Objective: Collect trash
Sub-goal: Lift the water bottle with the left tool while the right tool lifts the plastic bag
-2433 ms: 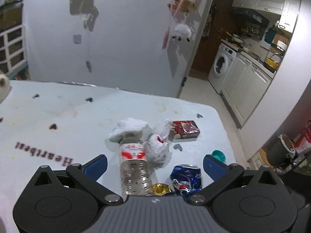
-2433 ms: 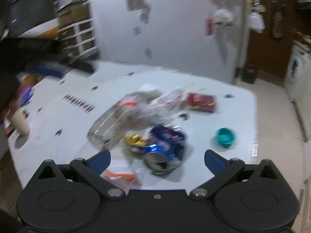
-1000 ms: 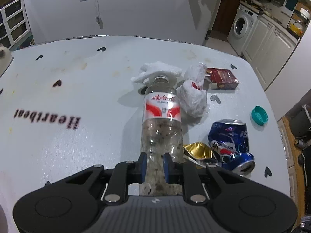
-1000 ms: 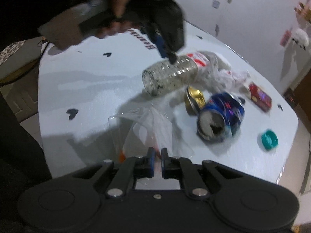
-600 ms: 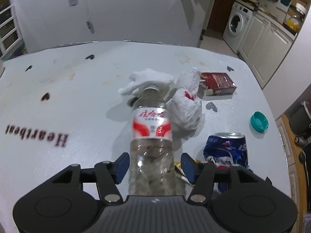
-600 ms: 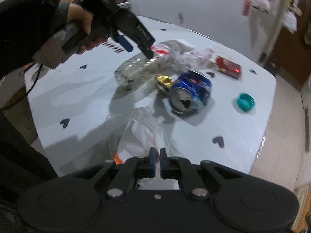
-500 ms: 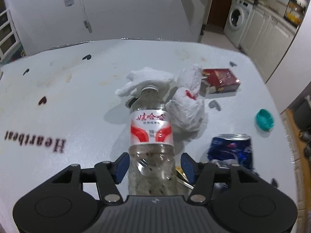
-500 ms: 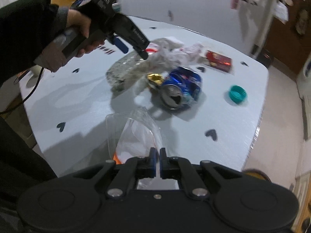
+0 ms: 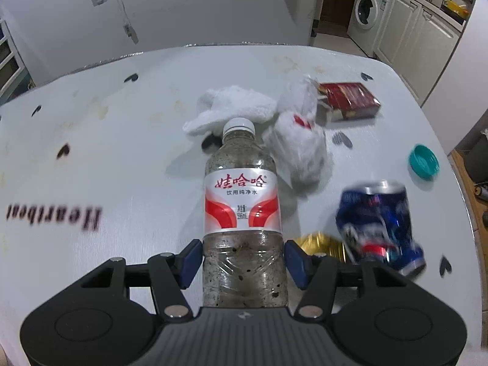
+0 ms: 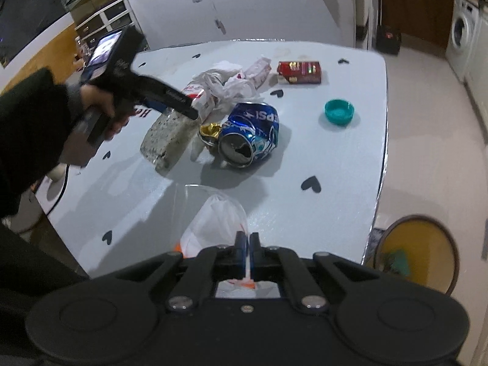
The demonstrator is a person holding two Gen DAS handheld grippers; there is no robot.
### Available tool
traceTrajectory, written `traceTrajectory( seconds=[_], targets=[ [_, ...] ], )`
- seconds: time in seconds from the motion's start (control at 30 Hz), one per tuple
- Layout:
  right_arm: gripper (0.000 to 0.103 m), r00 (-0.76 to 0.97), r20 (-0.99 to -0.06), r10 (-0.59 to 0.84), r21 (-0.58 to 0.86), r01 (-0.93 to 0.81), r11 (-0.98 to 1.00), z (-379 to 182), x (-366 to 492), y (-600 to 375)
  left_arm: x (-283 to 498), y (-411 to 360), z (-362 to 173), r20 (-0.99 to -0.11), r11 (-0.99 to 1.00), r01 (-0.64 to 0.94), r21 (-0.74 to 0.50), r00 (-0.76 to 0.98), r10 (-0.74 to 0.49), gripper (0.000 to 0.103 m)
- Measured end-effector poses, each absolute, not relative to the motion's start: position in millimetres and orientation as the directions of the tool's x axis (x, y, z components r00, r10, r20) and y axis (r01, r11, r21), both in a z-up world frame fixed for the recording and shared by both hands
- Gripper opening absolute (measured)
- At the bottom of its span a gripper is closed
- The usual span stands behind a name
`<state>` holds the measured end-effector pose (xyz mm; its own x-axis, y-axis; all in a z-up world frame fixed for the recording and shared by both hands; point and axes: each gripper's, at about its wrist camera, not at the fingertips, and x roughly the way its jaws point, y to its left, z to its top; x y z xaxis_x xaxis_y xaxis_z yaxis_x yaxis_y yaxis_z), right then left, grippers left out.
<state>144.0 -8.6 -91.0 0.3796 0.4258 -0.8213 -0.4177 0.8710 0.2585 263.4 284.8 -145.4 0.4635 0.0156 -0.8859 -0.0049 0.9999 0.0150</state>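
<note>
A clear plastic bottle [image 9: 242,210] with a red and white label lies on the pale table [image 9: 122,158]; it also shows in the right wrist view [image 10: 170,131]. My left gripper [image 9: 244,257] has its blue pads against the bottle's sides, shut on it. My right gripper [image 10: 247,244] is shut on the edge of a clear plastic bag [image 10: 213,219] at the table's near edge. A crushed blue can [image 9: 378,222], gold foil [image 9: 320,242], white tissue [image 9: 235,108], a white plastic wad [image 9: 299,146], a red box [image 9: 347,100] and a teal cap [image 9: 423,161] lie around the bottle.
A round yellow-lined bin [image 10: 418,250] stands on the floor by the table's right edge. A washing machine [image 9: 367,12] and white cabinets [image 9: 421,30] are at the far right. A white wall [image 9: 183,9] runs behind the table.
My left gripper opened from a tight pinch, moved forward along the bottle and closed onto its sides. My right gripper stayed shut on the bag and swung right.
</note>
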Motion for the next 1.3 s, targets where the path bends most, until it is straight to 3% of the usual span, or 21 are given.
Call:
traceTrajectory(
  seconds=[0.23, 0.3, 0.37, 0.43, 0.63, 0.87, 1.2, 1.3],
  targets=[
    [0.010, 0.368, -0.827, 0.424, 0.267, -0.406, 0.874, -99.5, 160.2, -7.3, 199.2, 295.2, -144.2, -0.889, 0.999, -0.035, -0.023, 0.458, -0.005, 0.059],
    [0.015, 0.358, -0.825, 0.438, 0.273, -0.427, 0.862, -99.6, 165.3, -4.3, 183.6, 296.3, -144.1, -0.890, 0.998, -0.046, -0.036, 0.456, -0.011, 0.059],
    [0.027, 0.338, -0.829, 0.445, 0.270, -0.456, 0.848, -101.1, 169.7, 1.3, 171.6, 295.0, -144.2, -0.891, 0.997, -0.055, -0.046, 0.453, -0.016, 0.059],
    [0.029, 0.323, -0.831, 0.453, 0.266, -0.485, 0.833, -102.1, 171.6, 8.1, 161.9, 292.6, -144.1, -0.893, 0.996, -0.065, -0.058, 0.449, -0.022, 0.059],
    [0.029, 0.290, -0.831, 0.475, 0.273, -0.530, 0.802, -103.1, 174.0, 26.5, 140.3, 274.4, -145.4, -0.893, 0.991, -0.048, -0.124, 0.440, -0.091, 0.059],
    [0.019, 0.316, -0.824, 0.470, 0.284, -0.488, 0.825, -102.6, 182.4, 40.4, 127.1, 250.7, -144.6, -0.886, 0.985, -0.012, -0.172, 0.438, -0.149, 0.059],
    [0.022, 0.263, -0.805, 0.532, 0.349, -0.516, 0.782, -104.1, 181.9, 51.3, 134.7, 244.0, -137.1, -0.870, 0.982, -0.038, -0.185, 0.471, -0.145, 0.059],
    [0.028, 0.265, -0.813, 0.519, 0.332, -0.520, 0.787, -104.2, 182.0, 53.9, 135.7, 243.5, -137.5, -0.870, 0.982, -0.041, -0.186, 0.471, -0.146, 0.059]
  ],
)
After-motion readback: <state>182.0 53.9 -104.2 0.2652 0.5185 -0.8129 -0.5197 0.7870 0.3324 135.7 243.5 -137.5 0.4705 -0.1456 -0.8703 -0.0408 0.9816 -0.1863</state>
